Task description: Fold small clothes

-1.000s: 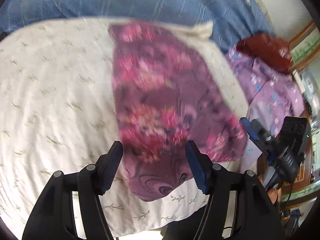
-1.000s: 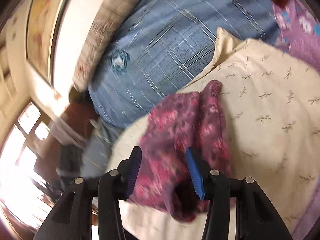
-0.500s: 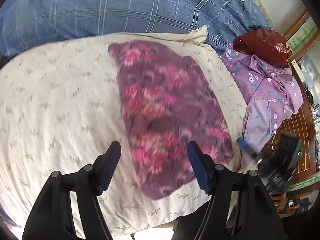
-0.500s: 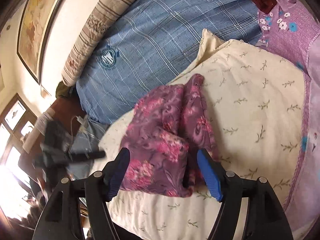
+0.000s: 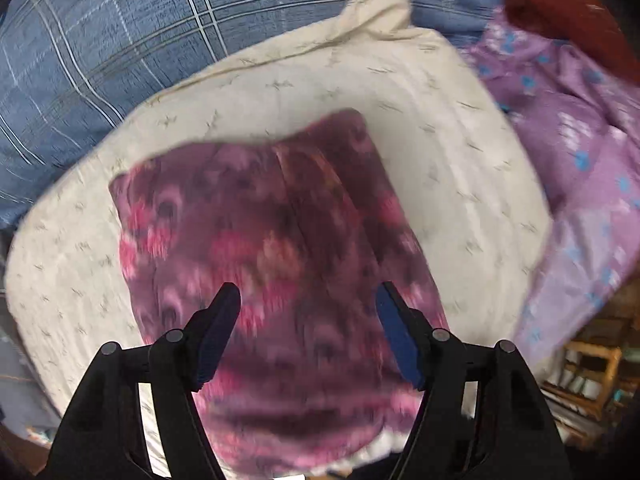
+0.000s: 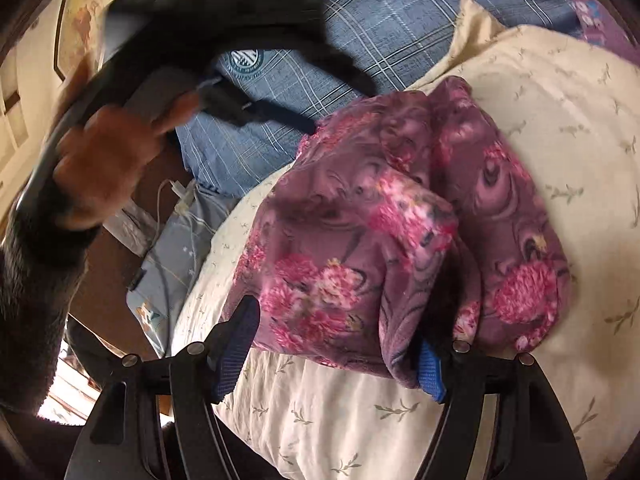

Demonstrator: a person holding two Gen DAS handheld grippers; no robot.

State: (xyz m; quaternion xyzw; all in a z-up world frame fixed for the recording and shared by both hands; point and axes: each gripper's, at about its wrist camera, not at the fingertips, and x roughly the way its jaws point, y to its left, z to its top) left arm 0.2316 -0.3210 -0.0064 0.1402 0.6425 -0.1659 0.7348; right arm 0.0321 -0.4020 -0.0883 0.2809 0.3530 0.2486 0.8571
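One garment, fold half done, both grippers empty

One floral purple garment (image 6: 400, 232) is lying on the cream pillow (image 6: 568, 120), which is sitting on the blue plaid bedding (image 6: 400, 20). A flap is lying folded over on the garment's near side, and a hump is bunching beside it, so the piece is looking only partly folded.

Right gripper (image 6: 332, 344) is sitting low at the near hem, jaws spread; one blue pad (image 6: 430, 372) is tucking under or against the cloth edge, the other is standing clear, so nothing is being pinched. Left gripper (image 5: 308, 320) is hovering above the garment, pointing down, jaws spread and empty; that view is blurring. From the right view a hand (image 6: 104, 160) is gripping the left tool over the bedding.

Judgement: a regrasp between folds is going on. Next move is probably calling for closing on a hem or corner at each end, then carrying it across and flattening the hump.

Off to the side, a lilac flowered cloth (image 5: 568, 128) is waiting, likely next.
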